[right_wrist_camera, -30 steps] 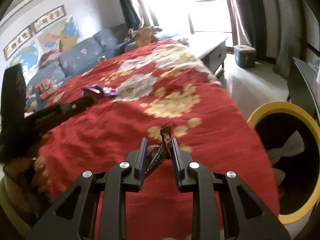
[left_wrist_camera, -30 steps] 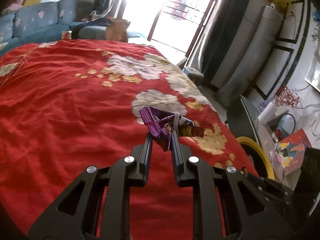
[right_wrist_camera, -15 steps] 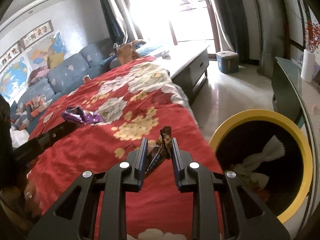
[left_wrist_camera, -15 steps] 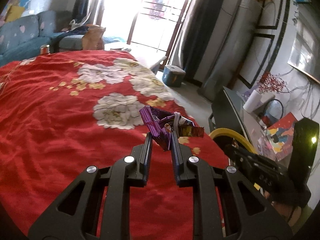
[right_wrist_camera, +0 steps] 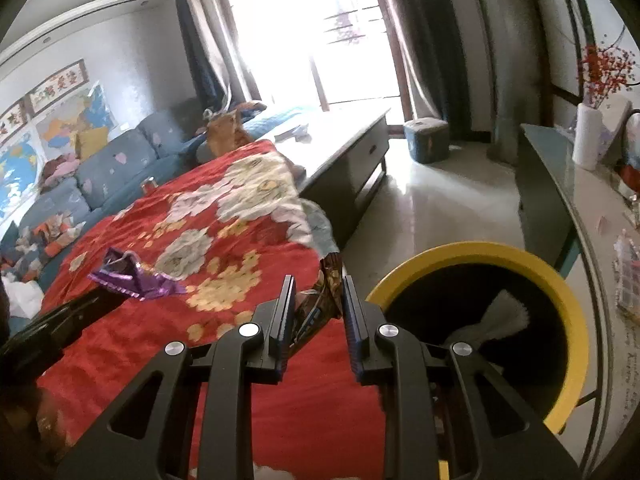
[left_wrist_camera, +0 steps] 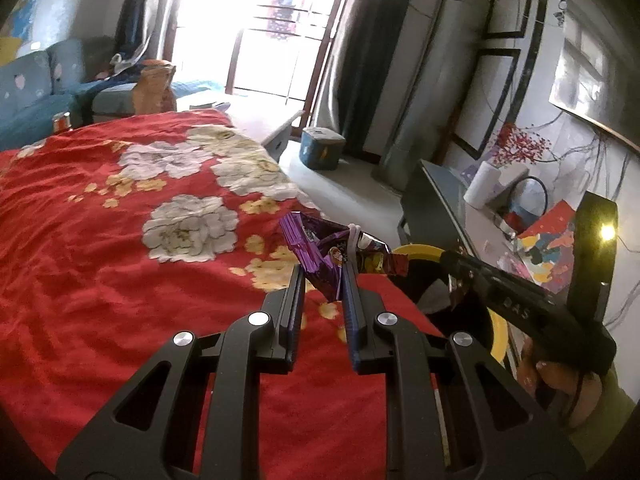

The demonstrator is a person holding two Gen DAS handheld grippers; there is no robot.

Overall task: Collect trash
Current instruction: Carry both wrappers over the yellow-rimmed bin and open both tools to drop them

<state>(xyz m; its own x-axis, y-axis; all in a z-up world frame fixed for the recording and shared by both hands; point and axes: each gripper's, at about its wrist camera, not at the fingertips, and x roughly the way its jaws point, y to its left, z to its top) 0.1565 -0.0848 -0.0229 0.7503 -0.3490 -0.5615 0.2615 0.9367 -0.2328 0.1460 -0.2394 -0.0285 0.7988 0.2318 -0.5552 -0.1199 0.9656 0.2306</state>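
Note:
My left gripper (left_wrist_camera: 323, 270) is shut on a crumpled purple snack wrapper (left_wrist_camera: 320, 248), held above the red flowered blanket (left_wrist_camera: 100, 260). The same purple wrapper (right_wrist_camera: 132, 276) shows at the left of the right wrist view, at the tip of the left gripper. My right gripper (right_wrist_camera: 318, 282) is shut on a brown wrapper (right_wrist_camera: 326, 288) near the blanket's right edge. Just to its right stands a yellow-rimmed black trash bin (right_wrist_camera: 564, 300) with white paper inside. In the left wrist view the bin's yellow rim (left_wrist_camera: 416, 249) peeks out behind the right gripper's arm (left_wrist_camera: 520, 312).
A low grey table (right_wrist_camera: 348, 152) and a blue stool (right_wrist_camera: 426, 140) stand on the pale floor beyond the blanket. A dark glass-topped side table (right_wrist_camera: 560, 200) with a paper roll (right_wrist_camera: 586, 140) lines the right wall. A blue sofa (right_wrist_camera: 108, 172) runs along the far left.
Both grippers have swung to the right with their wrappers still held. The bin has come closer in the right wrist view, and the right gripper's arm has entered the left wrist view.

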